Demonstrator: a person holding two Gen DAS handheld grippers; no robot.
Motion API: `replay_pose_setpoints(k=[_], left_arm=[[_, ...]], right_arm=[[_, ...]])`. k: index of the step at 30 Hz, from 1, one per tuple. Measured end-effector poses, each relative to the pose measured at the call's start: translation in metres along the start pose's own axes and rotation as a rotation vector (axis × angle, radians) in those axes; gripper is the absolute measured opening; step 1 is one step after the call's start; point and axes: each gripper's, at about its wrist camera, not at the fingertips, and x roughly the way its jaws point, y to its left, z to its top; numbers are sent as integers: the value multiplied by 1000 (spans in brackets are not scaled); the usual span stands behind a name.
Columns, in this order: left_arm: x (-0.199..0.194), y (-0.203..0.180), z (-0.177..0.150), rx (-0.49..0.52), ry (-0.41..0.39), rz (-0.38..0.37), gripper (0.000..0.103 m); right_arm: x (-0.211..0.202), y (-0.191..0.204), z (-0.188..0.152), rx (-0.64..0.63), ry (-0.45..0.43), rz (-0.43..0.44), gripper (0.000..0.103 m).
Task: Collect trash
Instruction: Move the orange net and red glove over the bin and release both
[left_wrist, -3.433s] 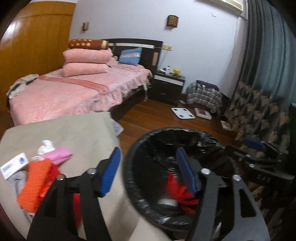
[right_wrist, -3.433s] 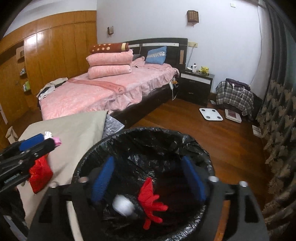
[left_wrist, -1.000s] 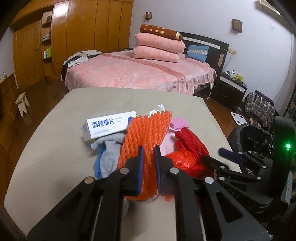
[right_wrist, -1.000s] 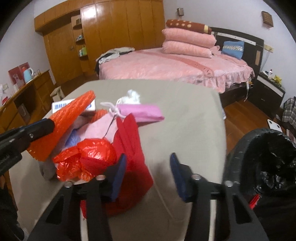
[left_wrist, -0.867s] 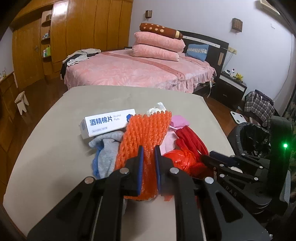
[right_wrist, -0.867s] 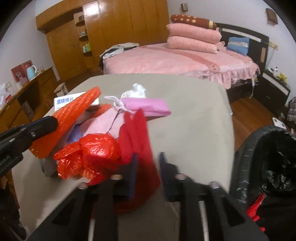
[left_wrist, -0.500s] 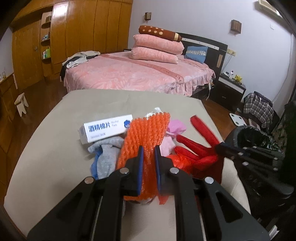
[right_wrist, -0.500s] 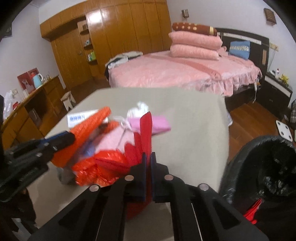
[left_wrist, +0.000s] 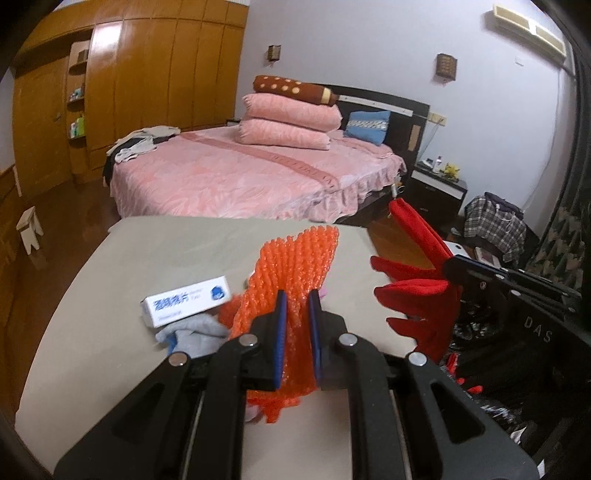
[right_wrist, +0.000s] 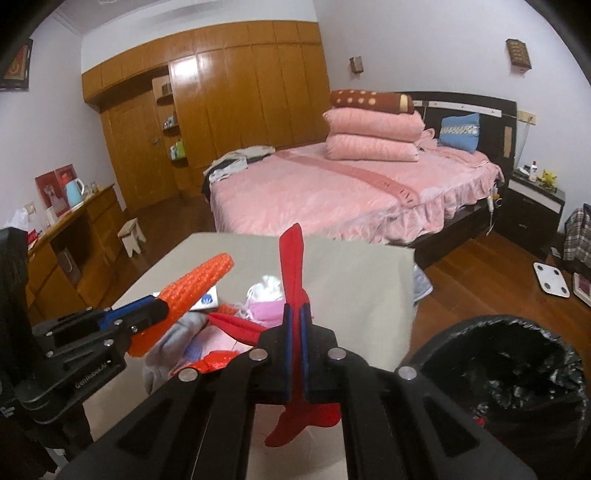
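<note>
— So which hand is nearer the black-lined round trash bin (right_wrist: 509, 373)?
— Right gripper (right_wrist: 295, 354), fingers pinching the red fabric glove (right_wrist: 291, 266); bin's just right of it, off the tabletop's (right_wrist: 354, 280) right edge. Left gripper (left_wrist: 295, 332) pinches the orange foam net sleeve (left_wrist: 295, 266).
</note>
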Motion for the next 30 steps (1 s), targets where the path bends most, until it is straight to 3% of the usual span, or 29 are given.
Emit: replay_pose_setpoints(k=[15, 30], left_arm=[[10, -78, 10, 81, -1, -164, 11], [50, -183, -4, 183, 61, -367, 11]], right_arm=[[-62, -65, 5, 42, -78, -166, 4], [-101, -155, -30, 137, -44, -396, 4]])
